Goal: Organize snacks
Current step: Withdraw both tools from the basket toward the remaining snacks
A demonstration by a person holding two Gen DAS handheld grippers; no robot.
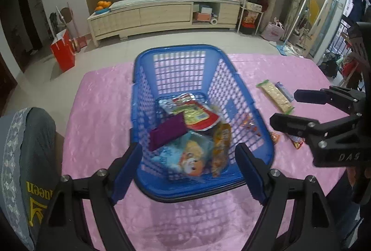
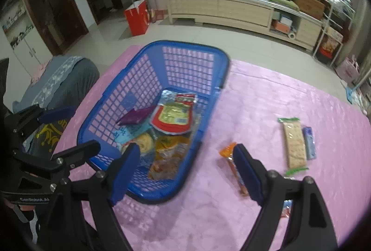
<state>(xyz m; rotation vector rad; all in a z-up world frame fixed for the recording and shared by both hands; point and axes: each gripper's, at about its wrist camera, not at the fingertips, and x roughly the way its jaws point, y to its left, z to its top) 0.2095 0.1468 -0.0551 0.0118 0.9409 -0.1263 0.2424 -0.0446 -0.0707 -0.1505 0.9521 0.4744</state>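
Right gripper (image 2: 185, 172) first: its 2 blue-padded jaws stand wide apart with nothing between them, hanging over the near right corner of the blue basket (image 2: 97, 125). Directly below and a touch ahead of its left pad sits an orange snack pack (image 2: 167, 156) inside the basket, blurred in both views, so I read this as the release step, item in the bin. Just inside its right pad, on the pink tablecloth (image 2: 255, 111), lies a slim orange-ended stick snack (image 2: 231, 162), partly hidden by that pad. Low beside the right finger a small red and blue wrapper (image 2: 286, 209) peeks out; too hidden to name.

Left gripper (image 1: 189, 169) likewise spread and empty, straddling the basket's near rim without touching it that I can make out.

Further ahead in the basket: a light blue cartoon bag (image 1: 185, 153), a purple pouch (image 1: 167, 135), then a red-edged flat pack (image 1: 197, 116) and a silvery foil one behind it. Out to the right gripper's front right, well apart from the basket, a cracker sleeve (image 2: 293, 144) lies with a pale blue bar (image 2: 309, 145) touching alongside.

So at least 4 pieces are left on the cloth by my count. Next call, as I judge it: swing the right gripper right and down onto the stick snack, line the pads across its narrow width, and pinch low, since it lies flat on soft cloth.
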